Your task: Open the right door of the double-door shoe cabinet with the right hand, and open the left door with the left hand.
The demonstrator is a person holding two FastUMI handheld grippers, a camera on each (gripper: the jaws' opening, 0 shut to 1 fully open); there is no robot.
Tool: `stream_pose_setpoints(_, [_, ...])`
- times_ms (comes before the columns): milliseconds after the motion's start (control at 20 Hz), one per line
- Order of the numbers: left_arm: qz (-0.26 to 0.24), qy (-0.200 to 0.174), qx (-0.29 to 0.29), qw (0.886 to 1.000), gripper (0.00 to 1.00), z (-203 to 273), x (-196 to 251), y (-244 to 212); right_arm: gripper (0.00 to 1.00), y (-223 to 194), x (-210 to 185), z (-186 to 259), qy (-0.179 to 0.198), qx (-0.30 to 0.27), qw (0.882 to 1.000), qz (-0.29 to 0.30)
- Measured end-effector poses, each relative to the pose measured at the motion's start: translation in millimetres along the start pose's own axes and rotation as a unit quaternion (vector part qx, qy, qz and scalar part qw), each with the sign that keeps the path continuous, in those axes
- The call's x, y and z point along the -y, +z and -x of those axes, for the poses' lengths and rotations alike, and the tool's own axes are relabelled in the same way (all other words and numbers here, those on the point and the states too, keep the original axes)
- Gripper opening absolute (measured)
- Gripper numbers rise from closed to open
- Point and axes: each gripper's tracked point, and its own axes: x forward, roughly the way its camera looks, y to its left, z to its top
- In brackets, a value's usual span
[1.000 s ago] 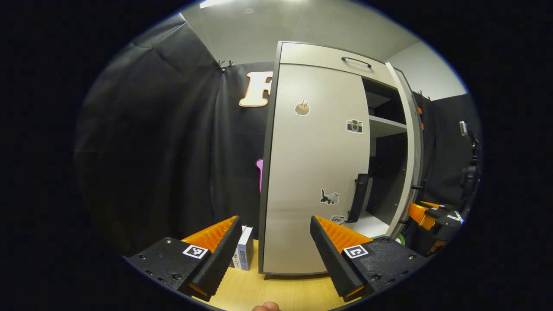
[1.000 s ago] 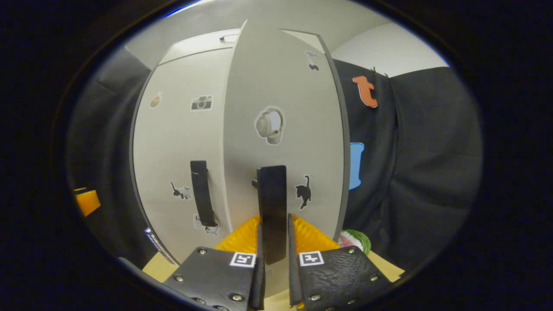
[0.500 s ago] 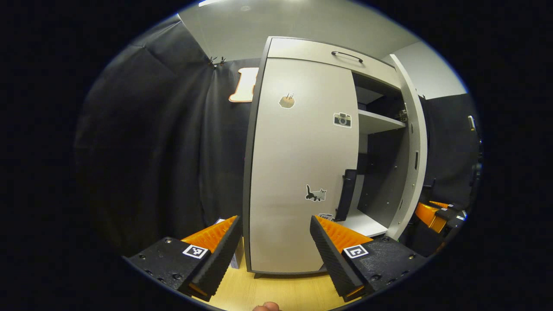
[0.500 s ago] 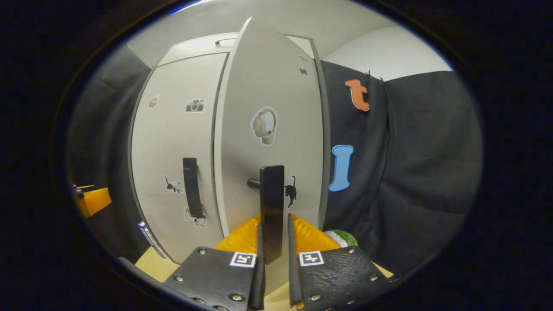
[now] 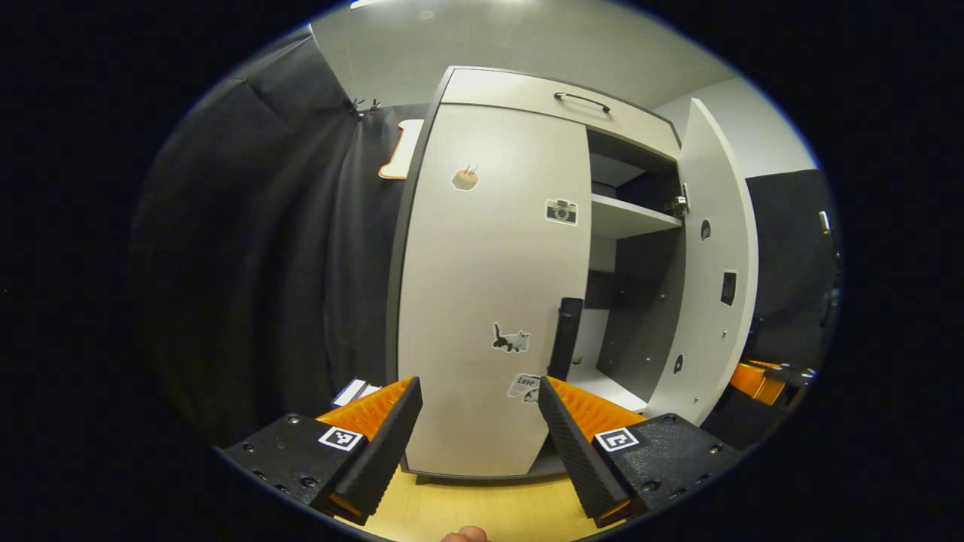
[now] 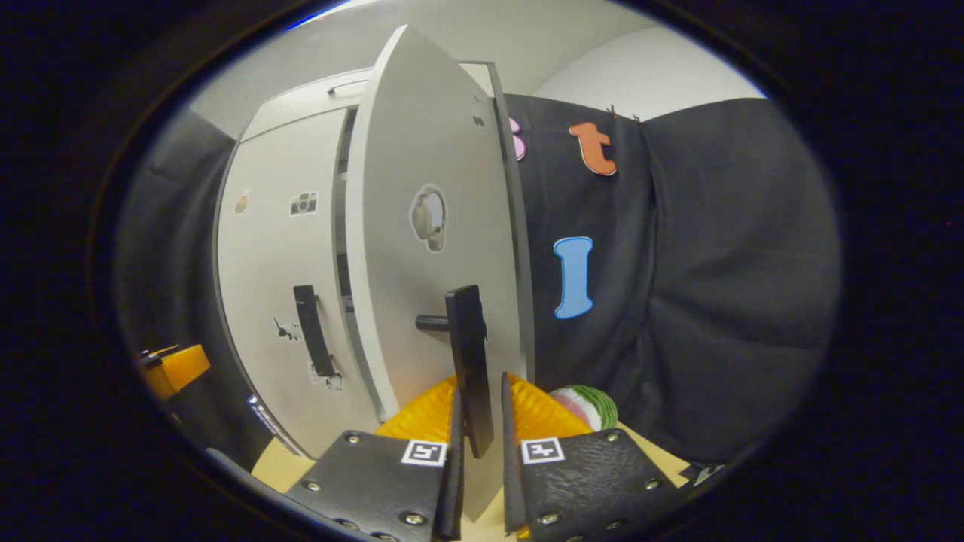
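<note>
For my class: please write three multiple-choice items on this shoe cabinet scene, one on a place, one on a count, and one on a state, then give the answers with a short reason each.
1. Where is the camera sticker?
A. on the left door
B. on the drawer front
C. on the shelf inside

2. How many stickers show on the front of the left door in the left gripper view?
A. one
B. four
C. seven

3. What state is the right door in?
A. fully shut
B. swung open
C. taken off its hinges

Answers:
1. A: it sits high on the left door, near that door's free edge.
2. B: a round one, the camera, a cat and one at the bottom.
3. B: the shelf inside shows, and the right gripper is shut on the right door handle.
</note>
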Motion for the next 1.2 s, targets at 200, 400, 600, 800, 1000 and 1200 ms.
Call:
stream_pose_setpoints(200, [-0.023, -0.002, -0.008, 1.000, 0.93, 5.3, 9.4, -4.2, 0.22, 2.2, 9.0, 2.5, -0.015, 0.003, 1.000, 0.009])
stream_pose_setpoints(400, [-0.017, 0.014, -0.011, 1.000, 0.96, 12.3, 6.6, -7.1, 0.22, 5.5, 45.0, 5.9, -0.052, 0.009, 0.998, 0.021])
stream_pose_setpoints(600, [-0.010, 0.020, -0.008, 1.000, 0.96, 8.5, 15.7, -4.3, 0.06, 7.0, 83.0, -11.8, -0.064, 0.006, 0.998, 0.011])
stream_pose_setpoints(800, [-0.019, 0.016, -0.008, 1.000, 0.96, -1.2, 38.1, -4.4, 0.04, 5.7, 90.0, -2.4, -0.016, 0.002, 1.000, 0.013])
stream_pose_setpoints(1000, [-0.021, 0.015, -0.003, 1.000, 0.96, -11.2, 54.8, -4.7, 0.04, 6.2, 101.9, -9.2, 0.012, -0.007, 1.000, 0.010])
stream_pose_setpoints(1200, [-0.032, 0.035, -0.005, 0.999, 0.96, -34.5, 55.8, -5.1, 0.04, 8.2, 115.4, -15.3, 0.043, -0.006, 0.999, 0.004])
